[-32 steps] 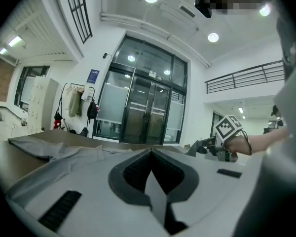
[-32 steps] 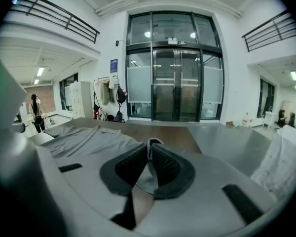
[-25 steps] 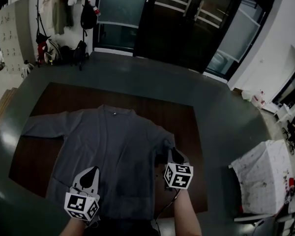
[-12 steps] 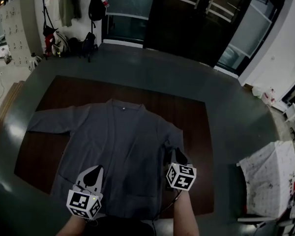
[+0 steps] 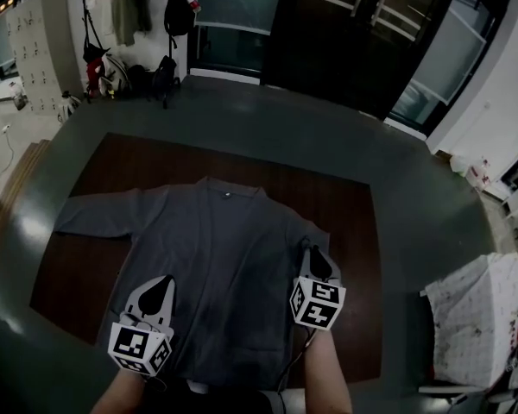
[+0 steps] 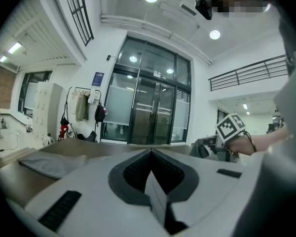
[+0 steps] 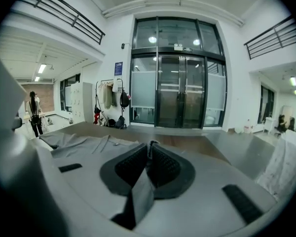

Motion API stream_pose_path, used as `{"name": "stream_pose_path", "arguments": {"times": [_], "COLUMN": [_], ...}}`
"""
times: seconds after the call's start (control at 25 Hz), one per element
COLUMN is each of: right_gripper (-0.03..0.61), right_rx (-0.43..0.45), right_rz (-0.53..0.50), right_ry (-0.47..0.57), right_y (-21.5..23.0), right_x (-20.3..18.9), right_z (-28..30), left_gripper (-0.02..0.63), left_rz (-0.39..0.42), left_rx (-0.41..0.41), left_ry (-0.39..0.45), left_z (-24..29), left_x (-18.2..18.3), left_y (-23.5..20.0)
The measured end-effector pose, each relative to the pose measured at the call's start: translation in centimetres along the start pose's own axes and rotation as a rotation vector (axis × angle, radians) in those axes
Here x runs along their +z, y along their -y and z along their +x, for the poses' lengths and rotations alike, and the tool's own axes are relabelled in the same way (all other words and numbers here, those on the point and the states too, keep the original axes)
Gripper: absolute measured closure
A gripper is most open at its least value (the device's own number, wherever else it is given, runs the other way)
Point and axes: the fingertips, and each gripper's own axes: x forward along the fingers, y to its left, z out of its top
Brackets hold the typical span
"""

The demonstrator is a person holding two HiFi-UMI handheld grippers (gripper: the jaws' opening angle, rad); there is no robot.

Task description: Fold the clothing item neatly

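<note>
A grey cardigan (image 5: pixel 216 274) lies front up on the brown table (image 5: pixel 345 214), collar away from me, its left sleeve (image 5: pixel 95 218) stretched out to the left. My left gripper (image 5: pixel 161 283) hovers over the lower left front, jaws shut (image 6: pixel 150 152) with no cloth clearly between them. The right gripper (image 5: pixel 313 254) sits at the cardigan's right edge near the shoulder, where no outstretched sleeve shows. Its jaws (image 7: pixel 149 144) stand almost together with a grey fold running between them. The cardigan (image 7: pixel 84 144) spreads to the left beyond them.
A coat rack (image 5: pixel 129 7) with hanging clothes and bags (image 5: pixel 112 76) stands at the far left before glass doors (image 5: pixel 328 33). Lockers (image 5: pixel 43 50) line the left wall. A stained white cloth (image 5: pixel 479 317) covers something at the right. A person (image 7: pixel 34 115) stands far off.
Both grippers have moved a little farther up the cardigan toward the collar, and the head view has shifted. The jaws look the same as before.
</note>
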Motion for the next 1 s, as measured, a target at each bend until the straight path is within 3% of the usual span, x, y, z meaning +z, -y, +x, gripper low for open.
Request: {"name": "stream_pose_path", "arguments": {"times": [0.24, 0.44, 0.6, 0.72, 0.8, 0.92, 1.0], "right_gripper": [0.552, 0.552, 0.552, 0.552, 0.492, 0.482, 0.482], "right_rx": [-0.018, -0.020, 0.007, 0.121, 0.217, 0.296, 0.303], "right_rz": [-0.077, -0.136, -0.161, -0.203, -0.226, -0.226, -0.209], "right_ry": [0.110, 0.098, 0.015, -0.069, -0.134, -0.206, -0.243], "right_y": [-5.6, -13.7, -20.6, -26.0, -29.0, -31.6, -31.6], "right_x": [8.0, 10.0, 7.7, 4.3, 1.6, -1.8, -3.9], "right_z": [1.4, 4.2, 7.1, 8.7, 9.0, 8.0, 7.1], "left_gripper": [0.606, 0.606, 0.606, 0.606, 0.606, 0.606, 0.606], "left_rz": [-0.005, -0.026, -0.063, -0.081, -0.094, -0.118, -0.126], "left_rx": [-0.089, -0.139, -0.151, -0.156, -0.153, -0.147, -0.146], "left_ry": [-0.017, -0.029, -0.049, -0.064, -0.084, -0.112, -0.123], "left_z": [0.2, 0.2, 0.4, 0.4, 0.5, 0.6, 0.6], "left_x": [0.4, 0.3, -0.2, -0.8, -1.6, -2.7, -3.2], "left_y": [-3.5, -8.1, -11.3, -13.1, -14.1, -15.5, -16.1]}}
